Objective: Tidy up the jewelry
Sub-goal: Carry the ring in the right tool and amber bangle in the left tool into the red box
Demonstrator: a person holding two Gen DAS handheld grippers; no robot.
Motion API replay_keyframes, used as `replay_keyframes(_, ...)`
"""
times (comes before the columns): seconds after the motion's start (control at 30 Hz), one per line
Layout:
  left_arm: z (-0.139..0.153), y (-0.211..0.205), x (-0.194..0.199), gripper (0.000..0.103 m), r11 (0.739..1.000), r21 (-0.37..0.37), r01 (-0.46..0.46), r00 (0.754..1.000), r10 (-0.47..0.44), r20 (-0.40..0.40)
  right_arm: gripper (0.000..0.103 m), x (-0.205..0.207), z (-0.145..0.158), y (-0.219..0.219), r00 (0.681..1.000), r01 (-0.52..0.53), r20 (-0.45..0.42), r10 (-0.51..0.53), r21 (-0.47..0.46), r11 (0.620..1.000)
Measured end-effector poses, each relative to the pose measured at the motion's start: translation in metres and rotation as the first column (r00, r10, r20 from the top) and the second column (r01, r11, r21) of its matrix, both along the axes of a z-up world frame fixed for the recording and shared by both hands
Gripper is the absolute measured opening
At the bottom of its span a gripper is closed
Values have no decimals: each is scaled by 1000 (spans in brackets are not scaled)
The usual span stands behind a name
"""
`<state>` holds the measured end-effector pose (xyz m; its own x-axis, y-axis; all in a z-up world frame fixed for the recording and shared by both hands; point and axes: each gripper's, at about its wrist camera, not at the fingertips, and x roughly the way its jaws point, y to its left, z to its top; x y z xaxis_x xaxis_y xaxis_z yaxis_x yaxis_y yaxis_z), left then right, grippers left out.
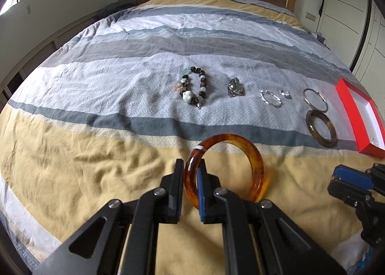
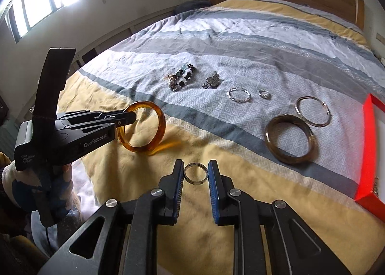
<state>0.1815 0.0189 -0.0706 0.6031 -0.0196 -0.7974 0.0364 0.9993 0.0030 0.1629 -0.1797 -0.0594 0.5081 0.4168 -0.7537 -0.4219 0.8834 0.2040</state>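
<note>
The left gripper (image 2: 126,118) is clamping the rim of the amber bangle (image 1: 225,169), holding it upright just above the yellow stripe of the bed (image 1: 72,154). The right gripper (image 2: 196,174) is pinching a small silver ring (image 2: 195,174) between its pads, also clear of the cover. Both pieces are looking ready to travel, and the open red box (image 2: 368,150) at the right edge is sitting as the likely destination. Its white inside is showing almost bare, with only something small and unclear near its near corner, so the sorting is judged to be in its early part. Lying untouched in a row across the grey patterned stripe are the beaded bracelet (image 1: 193,87), a dark metal piece (image 1: 234,87), a twisted silver bangle (image 2: 238,94), a tiny ring (image 2: 264,94), a thin silver hoop (image 2: 312,111) and a dark brown bangle (image 2: 290,138)
</note>
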Motion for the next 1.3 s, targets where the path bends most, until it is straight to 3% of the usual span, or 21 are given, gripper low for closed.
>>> replay_keyframes(0.37,58,-9,-75,9,999,-1,40,996,-40,73,20,-78,61,-33,993,74,94,-74,4,997)
replay_keyframes(0.73,115,-37,-144,9,995,10,100,978,-100,183,20,-155,112,-62,966,134,217,-139,40,990)
replay_keyframes(1.03,145,-50,-187,9,992,-15,128,963,-121,241,20,-206,137,-82,940,167,291,-181,71,983)
replay_keyframes(1.3,150,-79,-188,9,986,-27,166,964,-156,217,20,-213,138,-115,925,207,306,-225,89,974)
